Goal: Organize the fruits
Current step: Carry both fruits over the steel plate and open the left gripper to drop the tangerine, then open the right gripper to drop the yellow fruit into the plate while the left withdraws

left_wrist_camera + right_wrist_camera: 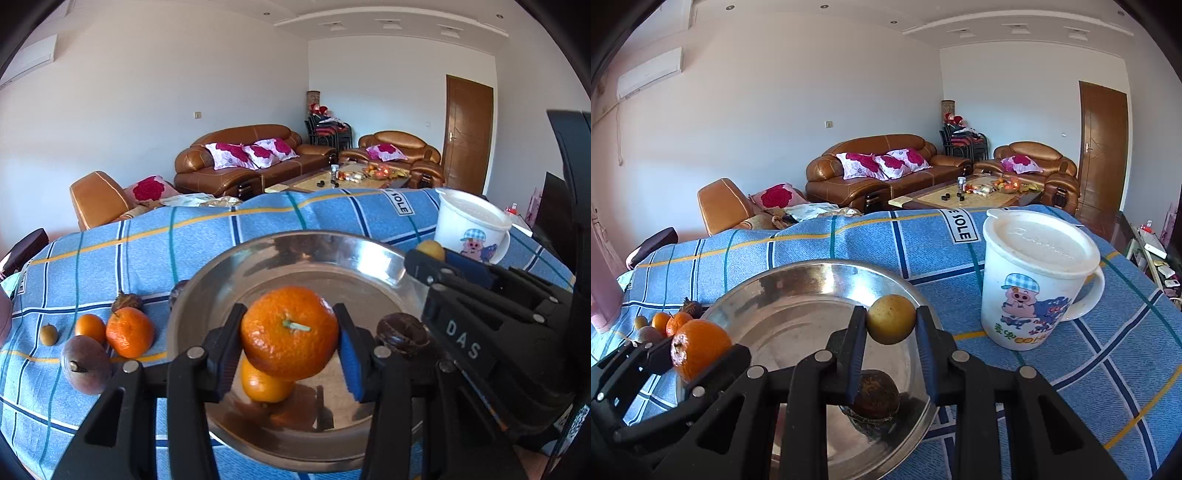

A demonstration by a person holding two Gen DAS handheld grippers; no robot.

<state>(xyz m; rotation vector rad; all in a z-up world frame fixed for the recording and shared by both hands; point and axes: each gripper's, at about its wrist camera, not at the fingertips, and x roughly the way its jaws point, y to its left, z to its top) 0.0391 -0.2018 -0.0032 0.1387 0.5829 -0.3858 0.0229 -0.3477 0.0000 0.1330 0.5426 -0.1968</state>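
My left gripper (290,343) is shut on a mandarin (290,334) and holds it above a steel bowl (221,280). Under it in the bowl lie a smaller orange (264,384) and a dark brown fruit (404,334). My right gripper (891,325) is shut on a small yellow fruit (891,319) over the bowl's right side (812,266), with the dark fruit (875,395) below it. The right wrist view shows the left gripper (665,354) with its mandarin (700,349) at the bowl's left rim.
Several loose fruits lie on the blue checked cloth left of the bowl: an orange (129,332), a smaller orange (90,326), a purple fruit (85,363). A lidded white mug (1034,280) stands right of the bowl. Sofas and a coffee table lie beyond.
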